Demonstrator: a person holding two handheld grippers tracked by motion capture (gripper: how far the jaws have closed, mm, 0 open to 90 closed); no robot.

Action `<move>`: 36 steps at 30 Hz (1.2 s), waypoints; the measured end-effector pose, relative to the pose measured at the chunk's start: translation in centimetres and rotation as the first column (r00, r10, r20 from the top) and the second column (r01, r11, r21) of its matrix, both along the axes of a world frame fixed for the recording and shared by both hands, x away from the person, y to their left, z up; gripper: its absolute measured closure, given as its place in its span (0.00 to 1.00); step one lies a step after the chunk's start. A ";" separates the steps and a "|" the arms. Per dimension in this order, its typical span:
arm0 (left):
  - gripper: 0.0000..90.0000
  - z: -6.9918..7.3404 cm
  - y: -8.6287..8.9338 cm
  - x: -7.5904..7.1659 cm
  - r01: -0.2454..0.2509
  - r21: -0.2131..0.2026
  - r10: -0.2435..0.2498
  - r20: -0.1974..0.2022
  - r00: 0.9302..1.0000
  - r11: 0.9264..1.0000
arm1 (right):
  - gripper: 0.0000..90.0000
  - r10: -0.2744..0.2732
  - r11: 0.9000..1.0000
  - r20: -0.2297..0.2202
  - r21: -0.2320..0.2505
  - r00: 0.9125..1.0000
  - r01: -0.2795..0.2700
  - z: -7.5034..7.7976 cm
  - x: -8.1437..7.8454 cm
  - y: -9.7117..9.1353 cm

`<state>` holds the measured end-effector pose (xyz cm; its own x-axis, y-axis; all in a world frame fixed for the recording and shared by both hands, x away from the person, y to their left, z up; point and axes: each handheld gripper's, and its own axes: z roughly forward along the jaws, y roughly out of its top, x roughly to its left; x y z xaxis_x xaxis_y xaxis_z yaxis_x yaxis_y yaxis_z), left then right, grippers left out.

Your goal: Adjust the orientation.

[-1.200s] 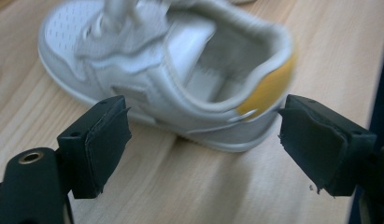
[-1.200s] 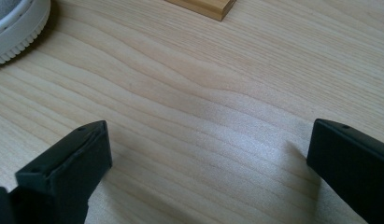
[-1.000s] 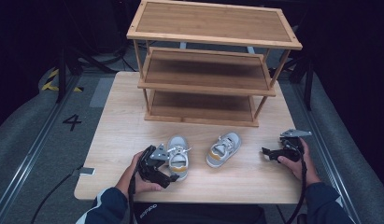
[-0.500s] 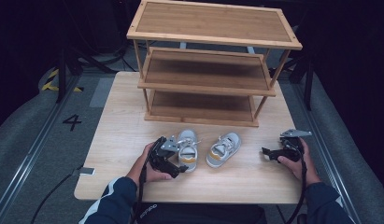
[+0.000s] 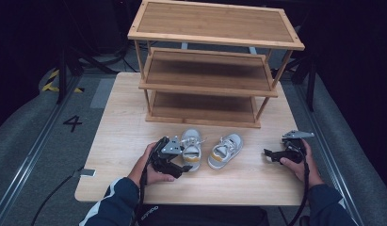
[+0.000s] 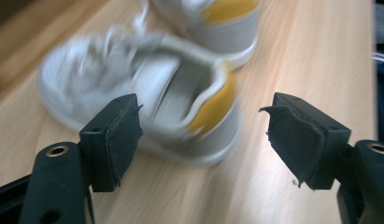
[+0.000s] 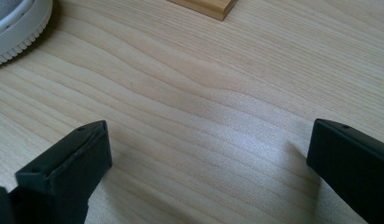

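I see two small grey-and-white shoes with yellow heel linings standing side by side on the table, in front of the rack. The left shoe (image 5: 191, 149) stands upright, toe toward the rack; the right shoe (image 5: 225, 150) angles slightly rightward, just beside it.

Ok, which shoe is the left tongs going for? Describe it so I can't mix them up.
Start at the three-tier wooden shoe rack; two small grey sneakers sit on the table in front of it. It is the left sneaker, beside the left tongs, yellow heel towards the person, unlike the right sneaker, which stands alone.
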<state>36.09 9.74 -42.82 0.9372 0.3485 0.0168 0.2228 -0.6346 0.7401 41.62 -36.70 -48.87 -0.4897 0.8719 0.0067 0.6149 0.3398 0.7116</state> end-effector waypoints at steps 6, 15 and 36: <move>0.36 -0.6 -2.0 0.5 0.041 0.054 -0.040 -0.021 0.999 0.998 | 0.00 0.000 1.000 0.000 0.000 1.000 0.000 0.0 0.0 0.0; 0.51 -1.3 -2.9 1.9 0.089 0.145 -0.081 -0.059 0.995 0.985 | 0.00 0.002 1.000 0.000 0.000 1.000 -0.002 0.0 0.0 0.0; 0.66 -2.0 -4.2 3.2 0.230 0.218 -0.206 -0.126 0.970 0.948 | 0.00 0.004 1.000 0.000 0.000 1.000 -0.004 0.0 0.0 0.0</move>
